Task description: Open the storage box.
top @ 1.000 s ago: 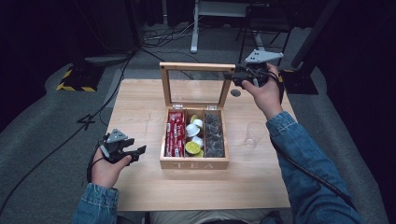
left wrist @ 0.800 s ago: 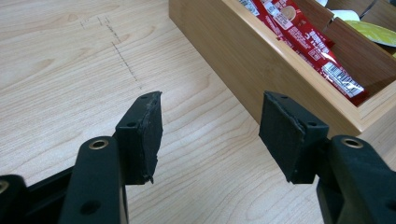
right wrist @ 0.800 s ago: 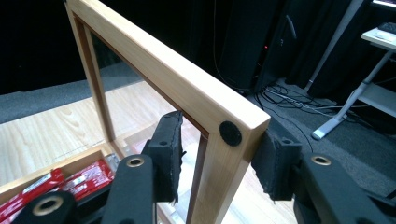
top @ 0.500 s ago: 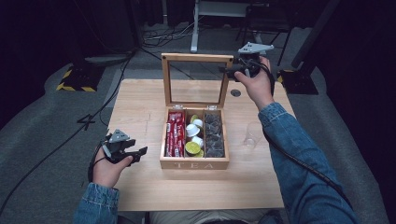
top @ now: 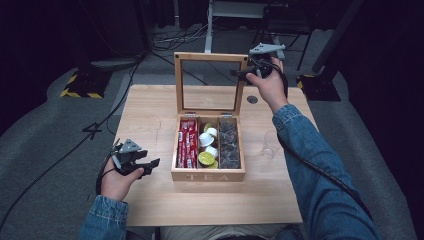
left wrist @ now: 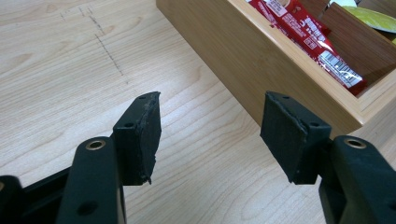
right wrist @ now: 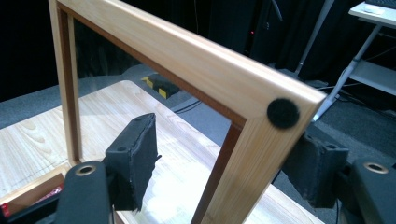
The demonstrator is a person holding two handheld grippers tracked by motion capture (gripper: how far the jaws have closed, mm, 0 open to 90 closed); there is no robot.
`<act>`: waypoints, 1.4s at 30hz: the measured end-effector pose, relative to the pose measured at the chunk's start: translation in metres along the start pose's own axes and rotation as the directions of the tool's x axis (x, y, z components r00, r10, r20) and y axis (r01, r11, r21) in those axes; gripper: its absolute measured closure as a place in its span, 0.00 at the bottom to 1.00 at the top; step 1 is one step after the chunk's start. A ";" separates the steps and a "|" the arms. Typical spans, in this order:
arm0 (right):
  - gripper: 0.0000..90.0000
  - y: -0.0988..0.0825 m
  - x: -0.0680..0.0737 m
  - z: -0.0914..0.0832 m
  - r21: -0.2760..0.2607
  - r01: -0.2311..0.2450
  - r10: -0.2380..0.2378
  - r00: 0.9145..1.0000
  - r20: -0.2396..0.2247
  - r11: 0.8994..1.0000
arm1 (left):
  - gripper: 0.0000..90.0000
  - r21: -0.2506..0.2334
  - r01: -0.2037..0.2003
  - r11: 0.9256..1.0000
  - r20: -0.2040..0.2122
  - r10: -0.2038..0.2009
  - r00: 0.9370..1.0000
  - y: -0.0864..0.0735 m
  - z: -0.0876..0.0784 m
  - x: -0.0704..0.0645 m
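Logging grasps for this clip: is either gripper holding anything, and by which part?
Nothing is held. The right gripper straddles the lid corner, fingers just opened off it; the left gripper is empty.

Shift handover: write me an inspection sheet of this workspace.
Surface: light wooden table, pencil marks left of the box.
Job's things: tea box, glass lid raised upright; red packets, pods and dark sachets in three compartments.
Clutter: clear glass right of the box.
Grippers: right gripper straddles the lid's corner, jaws just been opening, pads off the wood; left gripper open, nothing between its jaws, beside the box.
Cables: black leads on the floor; one trails from each gripper.
Surroundings: grey carpet, dark room, metal stand behind.
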State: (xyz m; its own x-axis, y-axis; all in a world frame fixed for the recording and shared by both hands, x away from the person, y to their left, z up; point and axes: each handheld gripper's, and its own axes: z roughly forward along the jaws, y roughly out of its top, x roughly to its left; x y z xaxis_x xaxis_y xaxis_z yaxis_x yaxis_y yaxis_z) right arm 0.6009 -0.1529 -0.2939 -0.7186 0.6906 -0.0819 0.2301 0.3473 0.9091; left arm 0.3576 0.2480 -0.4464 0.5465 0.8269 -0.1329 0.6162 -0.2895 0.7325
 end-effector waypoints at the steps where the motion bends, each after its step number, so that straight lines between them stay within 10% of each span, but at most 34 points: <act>1: 0.34 -0.001 0.000 0.002 0.004 -0.001 0.001 1.000 0.003 1.000 | 0.43 0.002 -0.005 1.000 0.002 0.005 1.000 0.000 0.000 0.000; 42: 0.34 -0.041 -0.008 0.021 0.124 -0.051 0.054 0.998 -0.015 0.991 | 0.41 0.027 -0.004 1.000 0.019 0.003 1.000 -0.001 0.006 0.001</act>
State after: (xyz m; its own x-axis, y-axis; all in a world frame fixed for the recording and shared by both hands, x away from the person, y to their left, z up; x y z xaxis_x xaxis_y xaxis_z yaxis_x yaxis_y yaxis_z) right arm 0.6113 -0.1594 -0.3392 -0.7152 0.6984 -0.0269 0.3464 0.3876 0.8543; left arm 0.3606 0.2458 -0.4516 0.5594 0.8164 -0.1435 0.6290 -0.3053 0.7149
